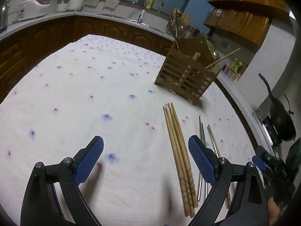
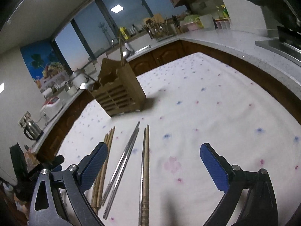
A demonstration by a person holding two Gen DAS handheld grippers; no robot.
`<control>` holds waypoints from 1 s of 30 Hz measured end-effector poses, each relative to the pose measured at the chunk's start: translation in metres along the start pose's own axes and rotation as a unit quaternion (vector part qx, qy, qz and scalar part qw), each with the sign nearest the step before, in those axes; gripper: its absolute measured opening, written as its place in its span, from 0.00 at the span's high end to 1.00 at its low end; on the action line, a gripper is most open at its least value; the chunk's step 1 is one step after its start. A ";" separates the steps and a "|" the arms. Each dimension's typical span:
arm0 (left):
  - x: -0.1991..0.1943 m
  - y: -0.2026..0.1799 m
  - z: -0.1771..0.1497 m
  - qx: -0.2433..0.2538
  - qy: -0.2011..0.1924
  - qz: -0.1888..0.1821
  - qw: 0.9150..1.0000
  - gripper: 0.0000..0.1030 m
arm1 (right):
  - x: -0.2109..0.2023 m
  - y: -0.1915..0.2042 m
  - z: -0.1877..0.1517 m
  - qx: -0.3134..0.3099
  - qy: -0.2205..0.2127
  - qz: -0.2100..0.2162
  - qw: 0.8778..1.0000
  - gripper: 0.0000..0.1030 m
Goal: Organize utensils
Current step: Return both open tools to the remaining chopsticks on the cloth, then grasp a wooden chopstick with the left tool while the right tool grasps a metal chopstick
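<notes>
Chopsticks lie btwn open right gripper fingers.

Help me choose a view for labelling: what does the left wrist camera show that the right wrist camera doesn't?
Only the left wrist view shows the yellow bottle by the sink and the right gripper at its edge.

Only the right wrist view shows the kettle and the tropical poster.

Both show the wooden utensil holder on the flowered tablecloth, the wooden chopsticks, the metal chopsticks, and an open gripper holding nothing.
</notes>
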State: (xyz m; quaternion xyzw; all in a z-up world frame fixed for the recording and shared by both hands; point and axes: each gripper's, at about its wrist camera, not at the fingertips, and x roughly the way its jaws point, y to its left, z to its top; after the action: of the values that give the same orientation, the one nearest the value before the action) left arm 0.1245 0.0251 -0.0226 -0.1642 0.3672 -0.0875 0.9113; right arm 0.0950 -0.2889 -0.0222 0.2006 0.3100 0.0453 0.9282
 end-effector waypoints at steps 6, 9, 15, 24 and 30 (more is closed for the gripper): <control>0.014 -0.009 0.002 0.015 0.026 0.007 1.000 0.10 | 0.011 0.005 -0.002 -0.016 0.021 -0.005 1.000 0.08; 0.020 -0.013 0.003 0.021 0.033 0.008 0.999 0.11 | 0.016 0.005 -0.001 -0.020 0.027 -0.007 0.999 0.14; 0.036 -0.019 0.007 0.035 0.060 0.018 0.997 0.19 | 0.027 0.005 0.001 -0.023 0.046 -0.010 0.999 0.29; 0.066 -0.036 0.006 0.063 0.109 0.011 0.992 0.40 | 0.064 0.017 -0.004 -0.053 0.103 -0.011 0.993 0.60; 0.078 -0.054 -0.003 0.124 0.115 0.038 0.985 0.48 | 0.084 0.025 -0.012 -0.086 0.135 -0.034 0.987 0.80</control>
State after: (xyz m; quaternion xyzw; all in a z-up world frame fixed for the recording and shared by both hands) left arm 0.1757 -0.0476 -0.0547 -0.0244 0.4622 -0.1156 0.8789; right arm 0.1560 -0.2445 -0.0677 0.1014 0.4338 0.0664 0.8928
